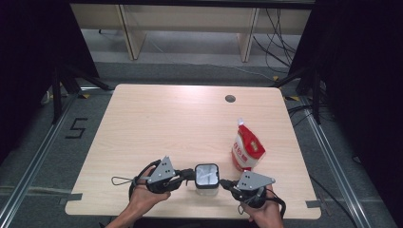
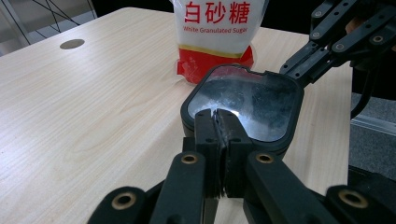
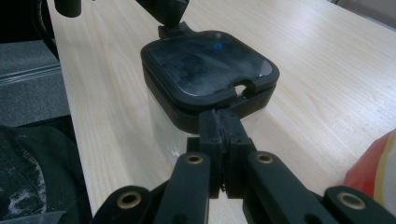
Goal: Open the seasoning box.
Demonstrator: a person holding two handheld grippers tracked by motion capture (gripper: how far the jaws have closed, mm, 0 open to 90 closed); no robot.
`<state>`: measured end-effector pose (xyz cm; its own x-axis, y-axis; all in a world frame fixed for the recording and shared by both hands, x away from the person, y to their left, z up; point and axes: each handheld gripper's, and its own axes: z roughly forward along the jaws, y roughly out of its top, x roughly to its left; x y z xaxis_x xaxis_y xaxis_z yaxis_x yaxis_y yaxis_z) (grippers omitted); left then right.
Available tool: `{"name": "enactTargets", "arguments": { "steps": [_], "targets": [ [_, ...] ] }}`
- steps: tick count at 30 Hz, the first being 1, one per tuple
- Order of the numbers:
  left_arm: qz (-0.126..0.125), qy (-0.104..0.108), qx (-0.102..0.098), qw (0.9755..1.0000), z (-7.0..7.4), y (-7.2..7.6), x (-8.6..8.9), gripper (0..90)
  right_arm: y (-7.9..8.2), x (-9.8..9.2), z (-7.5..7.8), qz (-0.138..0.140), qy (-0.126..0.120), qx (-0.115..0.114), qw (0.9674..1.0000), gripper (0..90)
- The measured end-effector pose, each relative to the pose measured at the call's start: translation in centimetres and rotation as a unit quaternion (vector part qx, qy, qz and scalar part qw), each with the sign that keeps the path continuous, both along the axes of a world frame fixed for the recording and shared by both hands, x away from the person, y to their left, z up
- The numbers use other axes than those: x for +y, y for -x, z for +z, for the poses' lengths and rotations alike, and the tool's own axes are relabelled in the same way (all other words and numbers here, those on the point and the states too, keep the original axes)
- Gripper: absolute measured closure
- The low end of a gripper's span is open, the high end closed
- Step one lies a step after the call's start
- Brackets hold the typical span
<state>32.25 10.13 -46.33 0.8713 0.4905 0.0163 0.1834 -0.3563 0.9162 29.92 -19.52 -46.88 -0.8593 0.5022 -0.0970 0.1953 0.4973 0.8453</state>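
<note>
1. The left tongs (image 1: 190,175) are closed, the two black jaws pressed together with nothing between them, their tips resting on the near edge of the black lid (image 2: 243,105), as the left gripper view shows.
2. The right tongs (image 1: 224,183) are closed too, jaws flat against each other, and their tips meet the lid's rim at the side where a small notch is cut; whether they pinch a tab there I cannot tell.
3. The two tongs come at the container (image 1: 207,178) from opposite sides, left hand (image 1: 142,194) and right hand (image 1: 263,211) both low at the front edge of the surface (image 1: 166,123).
4. The container is a clear, square-shouldered jar with a black frame on top and a glassy panel in the lid. It stands upright near the front edge of the surface, about midway between the hands.
5. A bag of white granulated sugar (image 1: 247,147), red and white, stands just behind and to the right of the container, close but apart from it in the high view.
6. Farther back, a round cable hole (image 1: 230,99) sits in the light wooden surface near its far edge.
7. Beyond the surface lies grey floor with a taped mark at the left and loose cables at the right.
</note>
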Motion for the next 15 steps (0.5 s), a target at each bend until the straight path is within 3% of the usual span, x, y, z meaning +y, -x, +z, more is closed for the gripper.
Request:
{"name": "enactTargets", "arguments": {
  "steps": [10,15],
  "targets": [
    [0.002,0.001,0.004,1.0000,0.0,0.1,0.1,86.3,0.2,0.0,0.7,-0.005,-0.019,-0.001,0.9998,89.3],
    [0.002,0.008,0.007,0.9999,-0.2,0.0,0.2,84.7,0.1,0.2,1.1,-0.001,-0.013,-0.011,0.9999,89.3]
  ]
}}
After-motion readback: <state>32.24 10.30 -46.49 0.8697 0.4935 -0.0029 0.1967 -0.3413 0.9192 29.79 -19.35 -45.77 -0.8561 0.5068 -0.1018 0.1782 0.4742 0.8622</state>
